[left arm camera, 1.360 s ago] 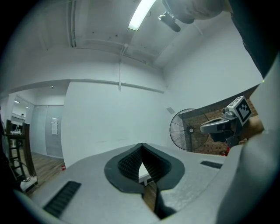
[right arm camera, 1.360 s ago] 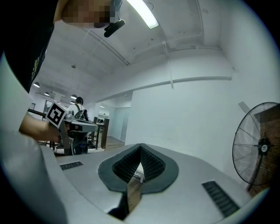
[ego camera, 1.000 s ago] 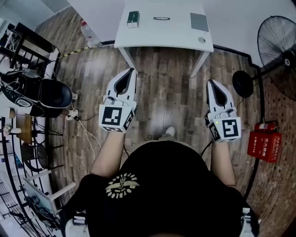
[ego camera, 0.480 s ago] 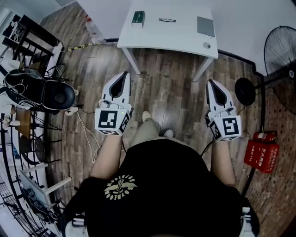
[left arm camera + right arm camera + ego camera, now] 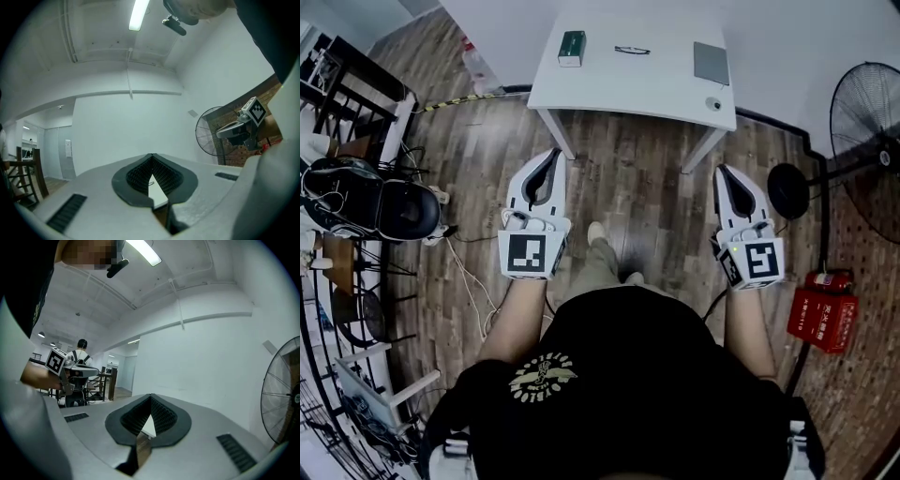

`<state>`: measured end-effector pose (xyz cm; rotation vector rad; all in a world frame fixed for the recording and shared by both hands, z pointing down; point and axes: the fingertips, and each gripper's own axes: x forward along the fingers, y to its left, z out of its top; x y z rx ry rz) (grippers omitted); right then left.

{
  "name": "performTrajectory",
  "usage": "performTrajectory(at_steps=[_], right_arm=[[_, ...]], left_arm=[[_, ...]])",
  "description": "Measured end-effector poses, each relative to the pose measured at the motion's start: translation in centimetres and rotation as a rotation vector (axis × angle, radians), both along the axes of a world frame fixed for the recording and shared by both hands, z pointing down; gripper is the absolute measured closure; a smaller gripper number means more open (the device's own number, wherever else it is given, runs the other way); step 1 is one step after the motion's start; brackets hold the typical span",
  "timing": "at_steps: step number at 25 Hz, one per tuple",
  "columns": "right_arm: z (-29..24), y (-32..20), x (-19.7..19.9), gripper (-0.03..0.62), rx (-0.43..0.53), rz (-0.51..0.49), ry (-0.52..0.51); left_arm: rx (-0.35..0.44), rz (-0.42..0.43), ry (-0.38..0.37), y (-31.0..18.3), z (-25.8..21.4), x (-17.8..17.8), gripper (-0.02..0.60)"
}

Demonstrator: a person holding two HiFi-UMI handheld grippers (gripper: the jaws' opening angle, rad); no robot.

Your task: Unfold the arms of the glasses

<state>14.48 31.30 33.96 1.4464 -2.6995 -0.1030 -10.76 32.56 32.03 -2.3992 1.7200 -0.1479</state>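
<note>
Two-handed level reach, left gripper (image 5: 553, 156) and right gripper (image 5: 722, 172) parallel, jaws together

Head view overhead; gripper views level, probably sharing table (image 5: 628, 84).

glasses (image 5: 632, 50) too small to tell if folded; fan (image 5: 862, 103) cut by right edge

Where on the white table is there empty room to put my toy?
The near strip of the white table is bare, in front of the green box and the thin dark glasses. The right end is crowded: a grey flat pad and a small round thing.
</note>
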Motion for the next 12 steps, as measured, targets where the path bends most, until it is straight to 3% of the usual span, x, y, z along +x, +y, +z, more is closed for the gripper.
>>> performTrajectory(at_steps=[3, 12], right_arm=[[0.3, -1.6, -0.7, 0.594, -0.009, 0.003, 0.001], [0.4, -6.5, -2.0, 0.594, -0.023, 0.032, 0.007]], left_arm=[[0.022, 0.013, 0.000, -1.7, -0.3, -0.1, 0.575], [-0.022, 0.033, 0.024, -7.6, 0.5, -1.4, 0.575]])
